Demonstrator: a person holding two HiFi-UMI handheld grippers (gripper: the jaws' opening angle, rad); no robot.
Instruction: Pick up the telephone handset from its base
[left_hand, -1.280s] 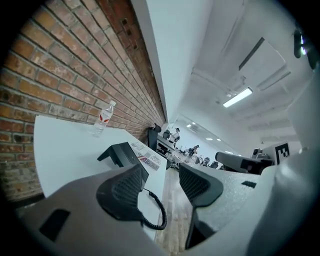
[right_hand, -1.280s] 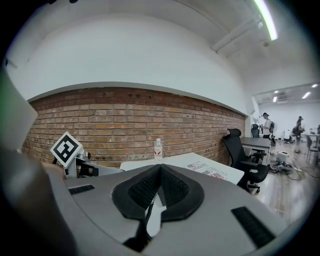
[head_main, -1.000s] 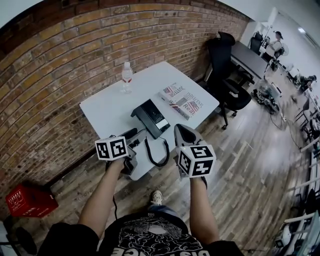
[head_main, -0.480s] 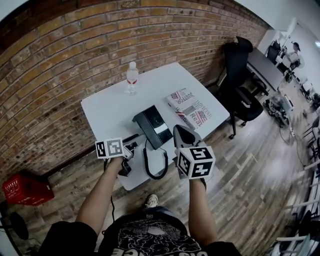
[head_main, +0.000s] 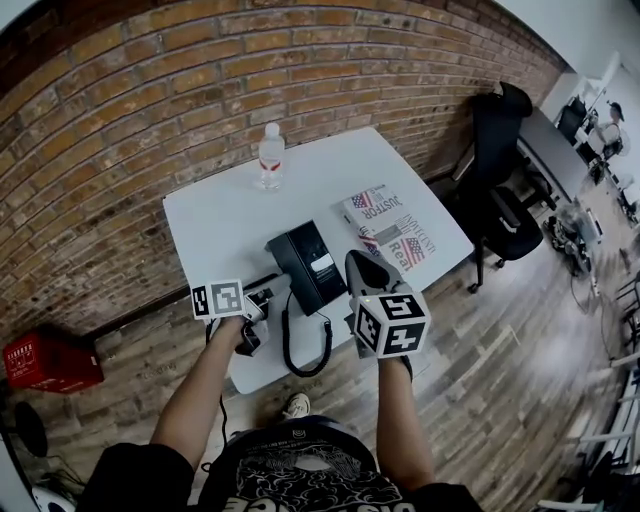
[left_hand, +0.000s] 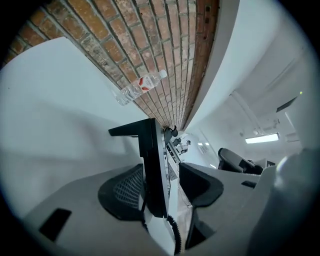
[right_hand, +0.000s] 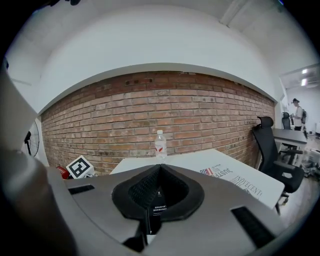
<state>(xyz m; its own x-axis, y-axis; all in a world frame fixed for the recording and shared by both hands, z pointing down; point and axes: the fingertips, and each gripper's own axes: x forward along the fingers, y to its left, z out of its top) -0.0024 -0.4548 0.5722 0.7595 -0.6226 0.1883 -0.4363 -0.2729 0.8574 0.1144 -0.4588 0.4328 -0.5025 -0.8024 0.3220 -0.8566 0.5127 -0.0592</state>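
Note:
A black telephone base (head_main: 318, 262) sits on the white table (head_main: 220, 215). Its handset (head_main: 288, 275) lies along the base's left side, and a coiled cord (head_main: 298, 350) loops off the front edge. My left gripper (head_main: 262, 298) is low at the phone's near left end. In the left gripper view it (left_hand: 162, 175) is rolled sideways and open, with the phone's black edge (left_hand: 154, 165) between the jaws, next to one pad and clear of the other. My right gripper (head_main: 358, 262) hovers by the base's right edge, its pads (right_hand: 159, 172) shut on nothing.
A water bottle (head_main: 270, 158) stands at the table's far side by the brick wall (head_main: 150, 110). A printed paper (head_main: 392, 228) lies right of the phone. A black office chair (head_main: 505, 170) is at the right and a red crate (head_main: 48, 362) is on the floor at the left.
My left gripper has dropped lower and closer to the phone's near left end. The right gripper has hardly moved, and the head view has shifted a little.

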